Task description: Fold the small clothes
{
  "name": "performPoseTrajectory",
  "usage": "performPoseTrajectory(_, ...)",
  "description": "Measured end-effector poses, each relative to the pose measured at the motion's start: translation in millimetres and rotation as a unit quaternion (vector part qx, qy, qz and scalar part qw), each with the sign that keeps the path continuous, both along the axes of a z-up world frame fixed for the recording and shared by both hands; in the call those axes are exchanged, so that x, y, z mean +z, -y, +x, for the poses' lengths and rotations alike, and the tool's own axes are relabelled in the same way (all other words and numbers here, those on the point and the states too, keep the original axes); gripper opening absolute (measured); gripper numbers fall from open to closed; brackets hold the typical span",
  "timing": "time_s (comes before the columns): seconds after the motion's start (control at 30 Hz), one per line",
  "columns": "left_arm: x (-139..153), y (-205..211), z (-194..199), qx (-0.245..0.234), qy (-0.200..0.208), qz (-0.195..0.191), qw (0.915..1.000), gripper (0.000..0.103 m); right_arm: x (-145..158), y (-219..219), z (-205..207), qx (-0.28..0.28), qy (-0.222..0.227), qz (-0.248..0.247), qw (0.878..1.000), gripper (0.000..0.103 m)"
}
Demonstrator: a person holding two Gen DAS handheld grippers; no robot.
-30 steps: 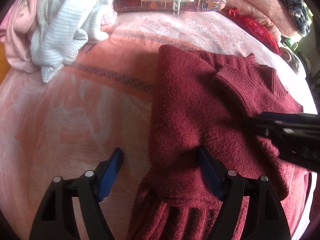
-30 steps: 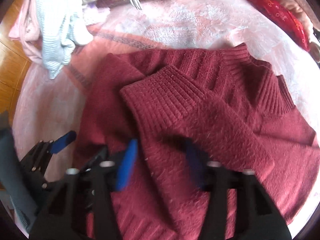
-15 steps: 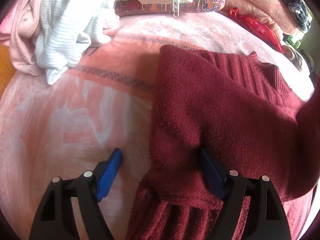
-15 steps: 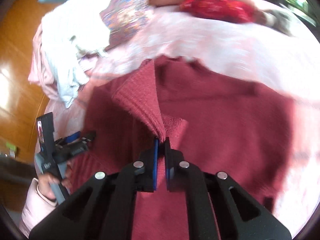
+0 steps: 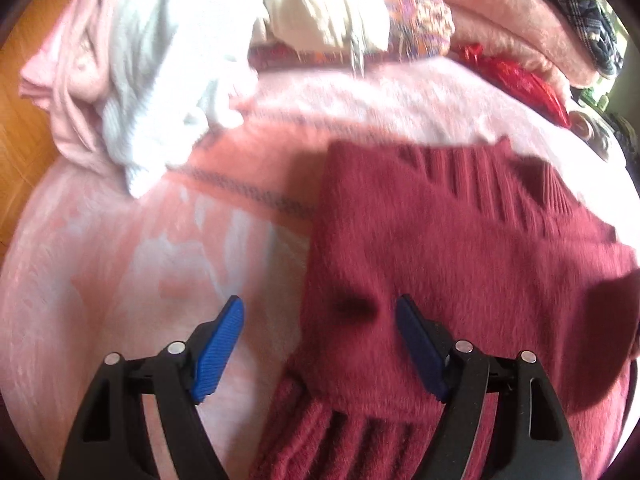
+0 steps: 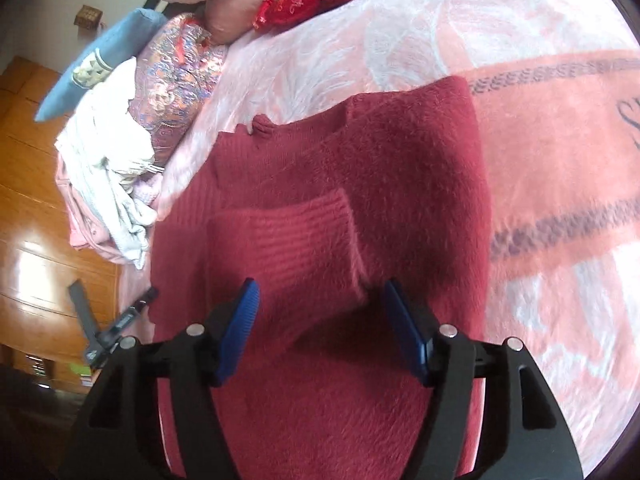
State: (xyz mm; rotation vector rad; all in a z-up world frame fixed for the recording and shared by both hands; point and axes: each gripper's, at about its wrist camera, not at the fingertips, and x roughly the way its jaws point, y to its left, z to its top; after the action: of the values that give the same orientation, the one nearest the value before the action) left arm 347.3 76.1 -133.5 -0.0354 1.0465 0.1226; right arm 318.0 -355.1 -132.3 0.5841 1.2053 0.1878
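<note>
Left fingers: the left gripper stands wide apart over the near left edge of the maroon sweater; its blue pads press on nothing, one over the pink blanket, the other over the knit.
Right fingers: the right gripper has its jaws opening; the ribbed sleeve cuff lies between them, and the pads do not press on it.
Sweater: flat on the blanket, sides folded in, the sleeve laid across the body, ribbed hem nearest the left gripper.
Containers: none in view; a heap of pale clothes lies loose at the blanket's far left, near a patterned cushion and a red pouch.
Against half a second ago: the right jaws were then pinched shut on the lifted cuff; now the cuff rests on the sweater's body. The left gripper's spread is the same, and it sits slightly higher over the same edge.
</note>
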Motion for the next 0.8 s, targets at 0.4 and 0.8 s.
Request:
performPoseTrajectory(0.4, -23, 0, 57, -0.029, -0.047, -0.013, 0.9984, 0.061, 14, -23, 25, 0.071, 0.005, -0.058, 0.996, 0.005)
performPoseTrajectory(0.8, -24, 18, 39, 0.007, 0.014, 0.05, 0.9986, 0.022, -10, 43, 8, -0.004, -0.019, -0.06, 0.998, 0.005)
